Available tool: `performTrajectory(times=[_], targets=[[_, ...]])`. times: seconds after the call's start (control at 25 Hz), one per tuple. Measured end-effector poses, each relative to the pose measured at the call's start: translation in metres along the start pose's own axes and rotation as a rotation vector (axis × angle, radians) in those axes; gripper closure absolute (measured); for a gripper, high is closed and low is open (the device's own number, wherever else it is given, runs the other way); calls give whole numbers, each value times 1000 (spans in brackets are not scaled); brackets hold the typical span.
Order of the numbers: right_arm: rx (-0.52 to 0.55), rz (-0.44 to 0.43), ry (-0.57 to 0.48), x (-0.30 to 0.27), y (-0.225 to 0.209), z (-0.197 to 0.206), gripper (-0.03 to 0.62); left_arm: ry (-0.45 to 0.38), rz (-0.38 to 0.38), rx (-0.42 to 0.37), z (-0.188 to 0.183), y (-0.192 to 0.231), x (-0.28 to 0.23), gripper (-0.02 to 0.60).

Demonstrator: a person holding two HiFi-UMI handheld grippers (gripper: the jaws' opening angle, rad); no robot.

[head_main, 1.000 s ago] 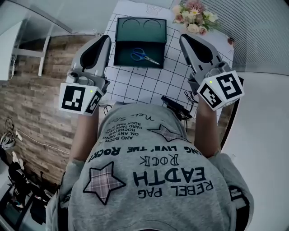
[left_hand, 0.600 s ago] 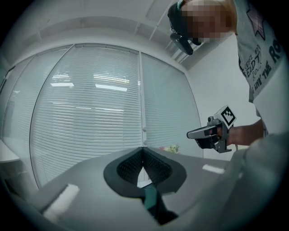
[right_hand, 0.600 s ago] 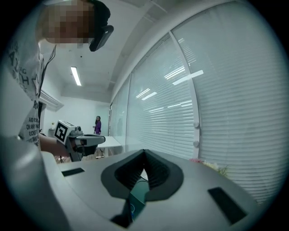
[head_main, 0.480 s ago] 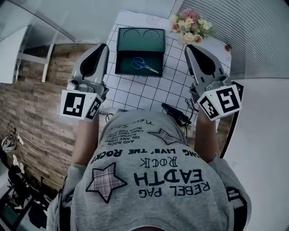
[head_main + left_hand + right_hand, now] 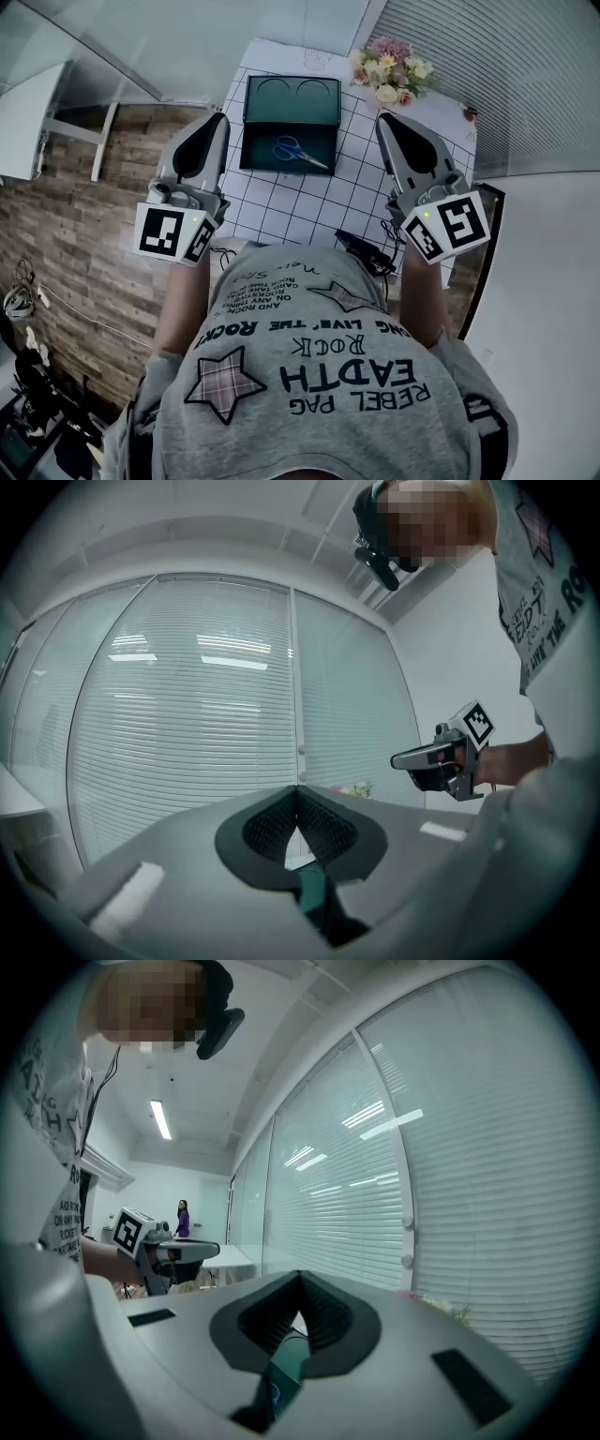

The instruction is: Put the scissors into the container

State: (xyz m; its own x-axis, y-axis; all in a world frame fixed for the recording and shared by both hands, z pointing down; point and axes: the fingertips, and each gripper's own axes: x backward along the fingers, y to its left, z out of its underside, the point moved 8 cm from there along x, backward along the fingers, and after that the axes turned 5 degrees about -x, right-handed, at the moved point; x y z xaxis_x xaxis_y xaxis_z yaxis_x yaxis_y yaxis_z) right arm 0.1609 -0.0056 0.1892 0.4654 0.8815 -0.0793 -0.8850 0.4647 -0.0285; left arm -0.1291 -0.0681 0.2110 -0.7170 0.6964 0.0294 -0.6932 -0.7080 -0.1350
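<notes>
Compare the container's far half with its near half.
The near half holds the blue-handled scissors; the far half holds nothing. The far half shows two round outlines; the near half shows none. Both are dark green and equally wide.

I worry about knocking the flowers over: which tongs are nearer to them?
Right. The right tongs point just below the flower bouquet in the head view; the left tongs are beyond the green container, far left.
</notes>
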Motion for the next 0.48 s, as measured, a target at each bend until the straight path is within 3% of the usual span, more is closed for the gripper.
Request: performTrajectory(times=[0.48], targets=[[5,-8,0,2,2,3,580,12,-11,4,5,-6,3,572]])
